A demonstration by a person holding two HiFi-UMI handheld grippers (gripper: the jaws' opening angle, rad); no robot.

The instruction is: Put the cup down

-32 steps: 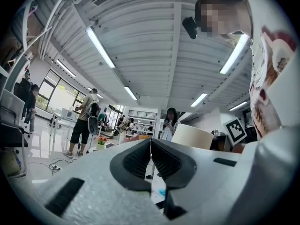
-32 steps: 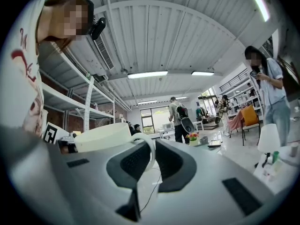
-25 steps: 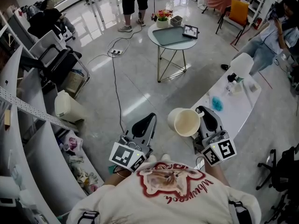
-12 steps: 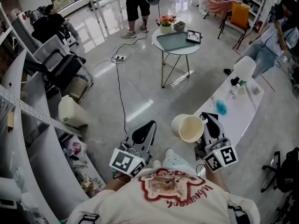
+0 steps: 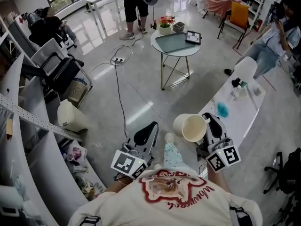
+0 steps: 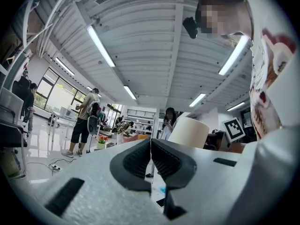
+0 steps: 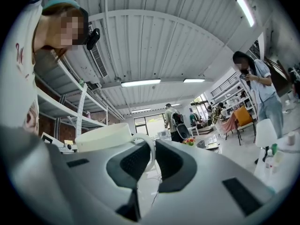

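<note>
A cream cup (image 5: 190, 127) with a handle hangs in the air in the head view, its open mouth tilted toward the camera. My right gripper (image 5: 209, 122) is shut on the handle, just right of the cup's body. In the right gripper view the handle (image 7: 149, 146) loops between the closed jaws of the right gripper (image 7: 153, 157), with the cup's rim (image 7: 103, 136) to the left. My left gripper (image 5: 144, 134) is held lower left of the cup, shut and holding nothing. The left gripper view shows the left gripper (image 6: 150, 149) closed and the cup (image 6: 189, 131) beyond it to the right.
A long white table (image 5: 241, 108) with small bottles and a blue object stands just right of the cup. A round table (image 5: 175, 40) stands ahead, a cable (image 5: 117, 86) runs across the floor, grey shelving (image 5: 33, 140) lines the left, and people stand at the back and right.
The person's leg has stepped forward between the grippers and the view has shifted a little. The cup stays held in the right gripper; the left gripper keeps its place.
</note>
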